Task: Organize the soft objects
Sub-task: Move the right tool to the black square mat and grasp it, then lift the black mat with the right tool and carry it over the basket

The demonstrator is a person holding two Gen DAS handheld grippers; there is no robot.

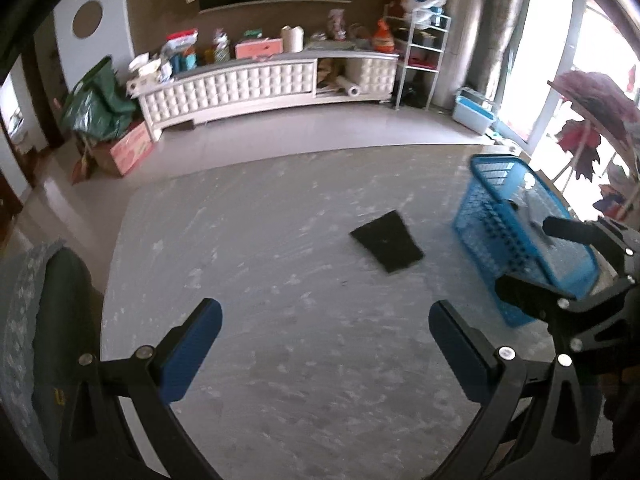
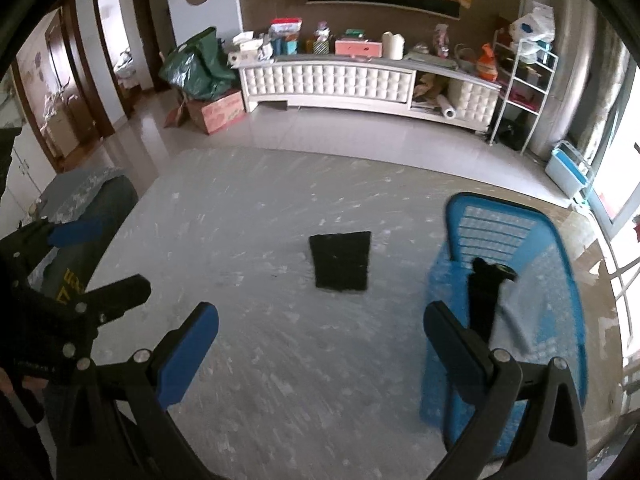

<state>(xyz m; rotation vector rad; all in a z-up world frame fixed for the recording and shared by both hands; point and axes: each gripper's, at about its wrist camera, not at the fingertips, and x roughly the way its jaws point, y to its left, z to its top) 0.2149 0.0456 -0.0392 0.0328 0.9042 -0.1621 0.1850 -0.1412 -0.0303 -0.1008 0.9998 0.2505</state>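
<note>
The left gripper (image 1: 325, 344) hangs with its two blue-padded fingers (image 1: 192, 350) spread wide and nothing between them, above the near part of a grey, white-streaked marble-patterned table (image 1: 260, 240). The right gripper (image 2: 320, 346) is likewise spread wide and empty, its blue pads (image 2: 188, 356) over the same table top (image 2: 260, 220); its right finger sits in front of the near left wall of a blue slatted plastic basket (image 2: 516, 232). Each gripper shows in the other's view: the right one at the right edge of the left wrist view, just in front of the basket (image 1: 500, 184), and the left one at the left edge of the right wrist view, its fingers also apart. A flat, dark, roughly rectangular folded cloth (image 1: 387, 246) lies on the table beyond both grippers, near the middle and a little left of the basket, not touching it (image 2: 341, 261). Inside the basket lie a dark soft item (image 2: 486, 292) and a pale grey one (image 2: 516, 320) beside it; blur keeps me from saying more. At the table's near left edge stands a dark rounded chair back with a pale patterned cover (image 2: 86, 196). Across the tiled floor, against the far wall, runs a long white tufted cabinet (image 2: 332, 80) crowded with boxes and packets, with a green plastic bag (image 2: 200, 66) on a cardboard box to its left and a white wire shelf rack (image 2: 524, 76) to its right.
</note>
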